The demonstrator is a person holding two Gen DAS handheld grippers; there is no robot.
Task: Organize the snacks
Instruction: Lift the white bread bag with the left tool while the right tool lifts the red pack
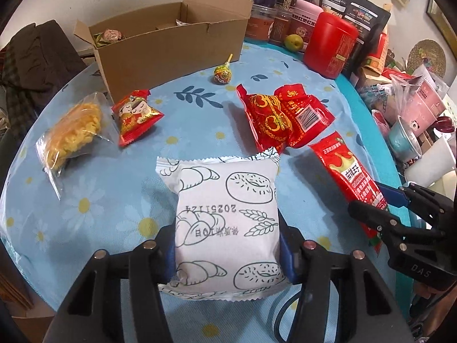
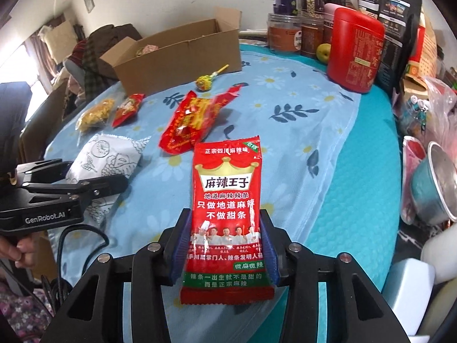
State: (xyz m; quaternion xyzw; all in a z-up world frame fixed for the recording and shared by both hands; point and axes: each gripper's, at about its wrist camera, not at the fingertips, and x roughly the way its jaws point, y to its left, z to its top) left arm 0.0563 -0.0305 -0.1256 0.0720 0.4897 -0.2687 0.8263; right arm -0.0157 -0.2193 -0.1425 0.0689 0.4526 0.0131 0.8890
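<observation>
Both grippers loaded. My left gripper (image 1: 227, 245) is clamped on the white pastry packet (image 1: 225, 223), blue pads pressed against its two long sides; the packet points away from me over the blue floral tablecloth (image 1: 120, 188), date stamp facing up. From the right wrist view the same packet (image 2: 105, 157) shows between the left gripper's (image 2: 85, 183) black fingers, at the left of the cloth.

My right gripper (image 2: 225, 245) is pinching the red spicy-strip packet (image 2: 227, 200) by its lower half, one pad on each long edge (printed face up, crown logo readable). In the left wrist view that red packet (image 1: 350, 177) runs diagonally at the right, its near end inside the right gripper (image 1: 380, 203).

Still lying on the cloth:
- clear bag of yellow snack (image 1: 72, 131), far left
- small red cartoon packet (image 1: 135, 115), just beside it
- crumpled red-and-gold packets (image 1: 285, 117), centre, overlapping each other
- lollipop (image 1: 222, 75), near the cardboard box (image 1: 171, 48)

The box stands open at the far left of the table; a few wrapped items show inside it (contents otherwise hidden by the wall). Red canister (image 1: 330, 44) and a row of jars (image 1: 271, 8) stand along the far right edge.
</observation>
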